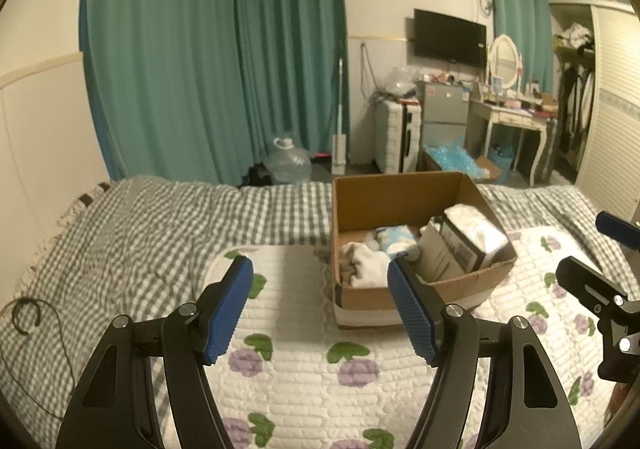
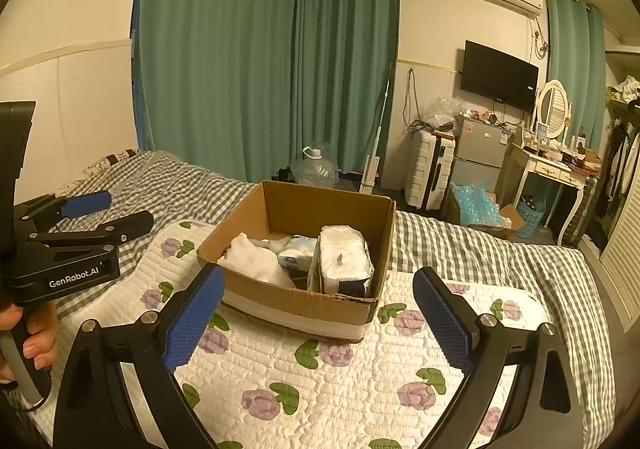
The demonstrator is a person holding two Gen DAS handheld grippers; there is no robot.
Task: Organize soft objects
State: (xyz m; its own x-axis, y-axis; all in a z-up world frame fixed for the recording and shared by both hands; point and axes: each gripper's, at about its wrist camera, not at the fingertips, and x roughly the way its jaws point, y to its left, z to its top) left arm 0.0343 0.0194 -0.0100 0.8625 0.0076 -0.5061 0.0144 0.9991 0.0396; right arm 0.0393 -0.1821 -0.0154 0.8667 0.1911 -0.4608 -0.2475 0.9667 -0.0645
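A brown cardboard box [image 1: 400,195] [image 2: 320,211] stands on a white quilted mat with purple flowers [image 1: 304,361] [image 2: 320,381] on the bed. In it lie a white cloth [image 1: 370,263] [image 2: 252,259], a blue-and-white tissue pack [image 1: 396,239] [image 2: 296,251], and a large white tissue pack [image 1: 476,229] [image 2: 344,259] beside a grey box [image 1: 440,253]. My left gripper [image 1: 320,305] is open and empty, just before the box's near left corner. My right gripper [image 2: 316,317] is open and empty, in front of the box. The left gripper also shows in the right wrist view [image 2: 108,211].
A grey checked blanket [image 1: 140,225] [image 2: 480,249] covers the bed. A dark cord [image 1: 28,317] lies at its left edge. Beyond the bed stand green curtains [image 1: 216,49], a water jug [image 1: 288,163], a suitcase [image 2: 430,165], a small fridge [image 2: 478,149] and a dressing table [image 2: 556,169].
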